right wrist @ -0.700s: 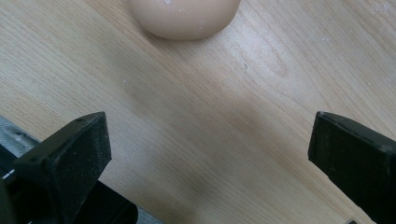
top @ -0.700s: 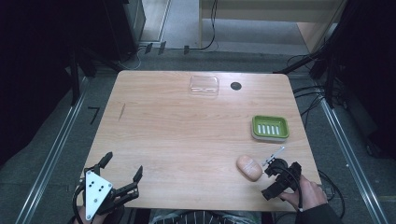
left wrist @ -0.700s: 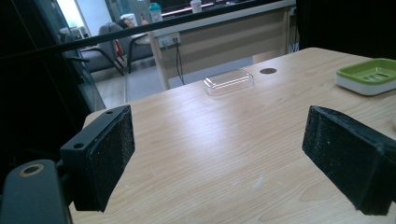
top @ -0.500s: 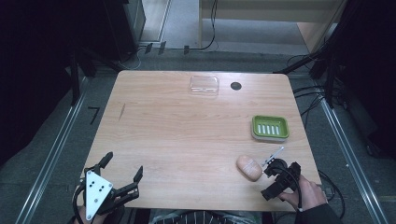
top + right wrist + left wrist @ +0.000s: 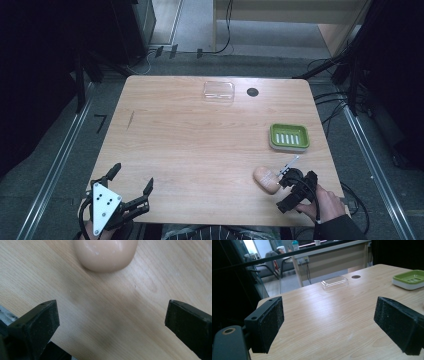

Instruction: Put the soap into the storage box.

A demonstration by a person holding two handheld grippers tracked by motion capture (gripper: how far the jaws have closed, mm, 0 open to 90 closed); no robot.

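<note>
A peach soap bar (image 5: 266,179) lies on the wooden table (image 5: 200,145) near the front right. My right gripper (image 5: 286,192) hovers just to its right, held by a hand, pointing down at the table. In the right gripper view the soap bar (image 5: 106,253) sits ahead of the wide-open jaws, with bare wood in my right gripper (image 5: 110,325). My left gripper (image 5: 132,176) rests at the table's front left corner, open and empty. Its pads (image 5: 268,322) frame bare tabletop in the left gripper view.
A green soap dish (image 5: 289,136) with a white slotted insert stands right of centre, also seen as the soap dish (image 5: 409,279) from the left gripper. A clear plastic lid (image 5: 218,91) and a round black grommet (image 5: 252,92) sit near the far edge.
</note>
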